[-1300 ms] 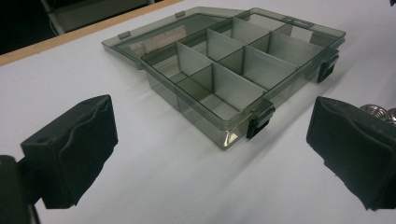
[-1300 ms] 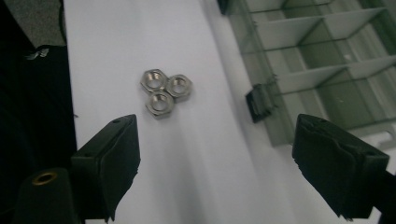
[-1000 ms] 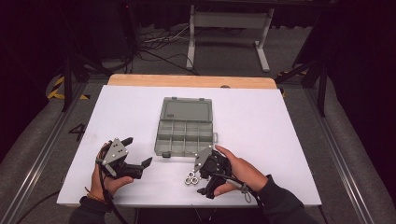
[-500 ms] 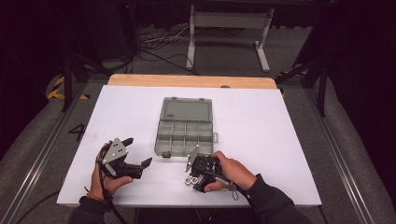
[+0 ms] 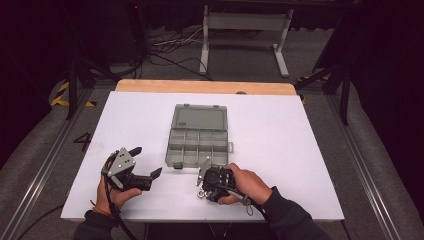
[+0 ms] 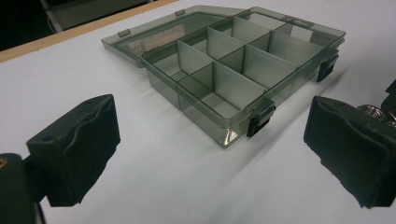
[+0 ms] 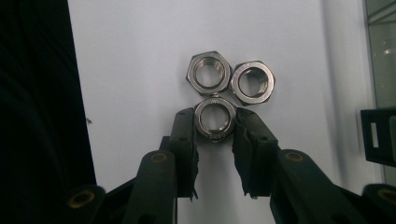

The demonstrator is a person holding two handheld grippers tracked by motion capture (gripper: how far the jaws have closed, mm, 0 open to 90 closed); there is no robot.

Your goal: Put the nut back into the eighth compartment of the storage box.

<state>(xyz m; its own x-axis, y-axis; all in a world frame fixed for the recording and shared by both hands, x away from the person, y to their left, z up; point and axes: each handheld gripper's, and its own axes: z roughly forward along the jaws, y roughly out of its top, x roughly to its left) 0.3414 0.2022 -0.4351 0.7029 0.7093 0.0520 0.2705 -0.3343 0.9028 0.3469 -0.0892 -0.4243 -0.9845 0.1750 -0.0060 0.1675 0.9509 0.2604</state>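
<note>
Three steel hex nuts (image 7: 252,81) lie touching on the white table near its front edge, also seen in the high view as the nuts (image 5: 200,192). My right gripper (image 7: 215,117) points down over them; its jaws have just been closing and now grip the nearest nut (image 7: 215,122) on both sides. In the high view a hand holds the right gripper (image 5: 204,186) just in front of an open grey compartment box (image 5: 173,150). My left gripper (image 5: 146,161) rests open at the front left, and the left gripper (image 6: 210,163) has nothing between its pads.
The box (image 6: 205,122) has several empty compartments, black latches on its front and its lid laid flat behind. The white table (image 5: 280,150) ends in a wooden strip at the back. Cables and a metal stand lie on the floor beyond.
The right hand has shifted a little to the left over the nuts and its jaws have closed from wide open onto one nut. The left gripper has stayed still.
</note>
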